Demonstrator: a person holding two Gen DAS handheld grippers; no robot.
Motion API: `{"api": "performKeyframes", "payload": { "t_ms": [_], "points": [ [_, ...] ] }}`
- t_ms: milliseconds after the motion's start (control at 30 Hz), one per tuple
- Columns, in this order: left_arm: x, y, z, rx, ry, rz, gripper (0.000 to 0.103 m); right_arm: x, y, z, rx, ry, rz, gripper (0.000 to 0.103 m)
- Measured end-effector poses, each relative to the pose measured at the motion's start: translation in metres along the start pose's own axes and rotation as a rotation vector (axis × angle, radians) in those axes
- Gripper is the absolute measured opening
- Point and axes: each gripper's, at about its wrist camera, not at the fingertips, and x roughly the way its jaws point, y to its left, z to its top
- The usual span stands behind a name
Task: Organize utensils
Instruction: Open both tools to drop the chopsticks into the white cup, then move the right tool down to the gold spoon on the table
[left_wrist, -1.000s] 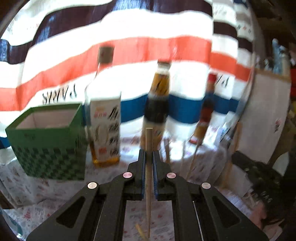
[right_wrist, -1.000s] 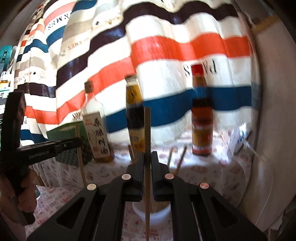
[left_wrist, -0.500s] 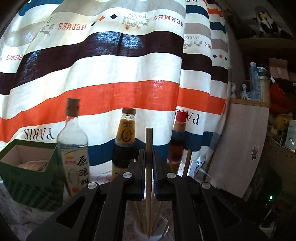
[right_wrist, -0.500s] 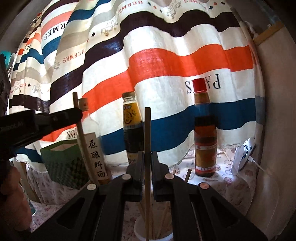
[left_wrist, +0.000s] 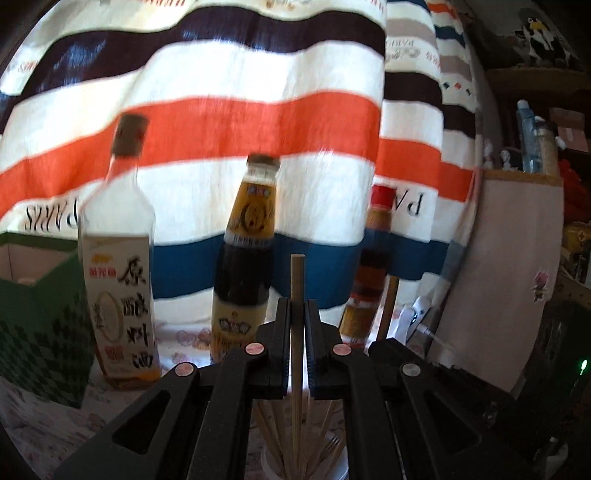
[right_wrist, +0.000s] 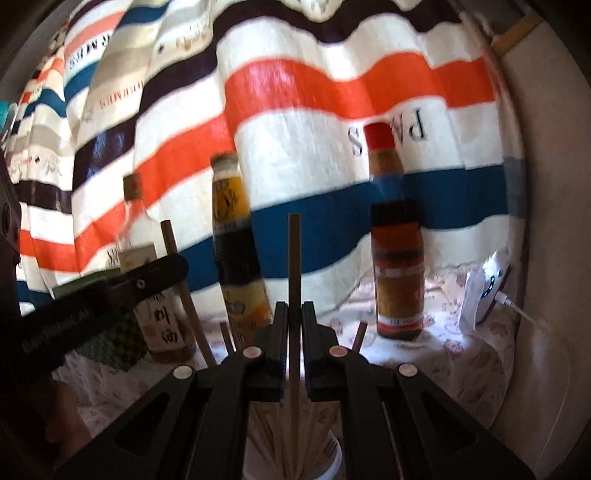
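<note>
My left gripper is shut on a wooden chopstick held upright, its lower end inside a white cup of several chopsticks below the jaws. My right gripper is shut on another upright wooden chopstick, its lower end in the same white cup. In the right wrist view the left gripper shows at the left with its chopstick slanting down toward the cup.
Three bottles stand behind the cup: a clear one with a white label, a dark sauce one, a red-capped one. A green checked box stands at the left. A striped curtain hangs behind.
Both grippers have dropped lower and closer to the bottles, with both chopsticks still held over the cup. The left gripper has come nearer the right one.
</note>
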Motion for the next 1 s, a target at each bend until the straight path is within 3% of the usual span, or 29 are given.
{"api": "performKeyframes", "payload": {
  "t_ms": [233,367,467,533,633,667,867,1000],
  "points": [
    [0.010,0.002,-0.026,0.033,0.081,0.031,0.006,0.029,-0.012,-0.009,0.039,0.176,0.029,0.007],
    [0.012,0.009,-0.037,0.018,0.120,0.041,0.006,0.032,-0.016,-0.009,0.062,0.208,0.042,0.007],
    [0.004,0.013,-0.037,0.014,0.109,0.047,0.009,0.027,-0.018,-0.005,0.082,0.202,0.073,0.024],
    [-0.005,0.015,-0.034,0.021,0.096,0.051,0.024,0.019,-0.018,0.000,0.087,0.177,0.083,0.046],
    [-0.024,0.019,-0.026,0.035,0.066,0.074,0.039,0.009,-0.012,0.006,0.066,0.140,0.082,0.061],
    [-0.030,0.020,-0.023,0.040,0.061,0.084,0.049,0.006,-0.009,0.008,0.059,0.131,0.084,0.063],
    [-0.082,0.030,-0.009,0.080,0.030,0.143,0.081,-0.011,0.012,0.018,0.052,0.152,0.162,0.069],
    [-0.116,0.039,-0.009,0.091,0.036,0.187,0.092,-0.032,0.035,0.021,0.001,0.183,0.211,0.073]
  ]
}}
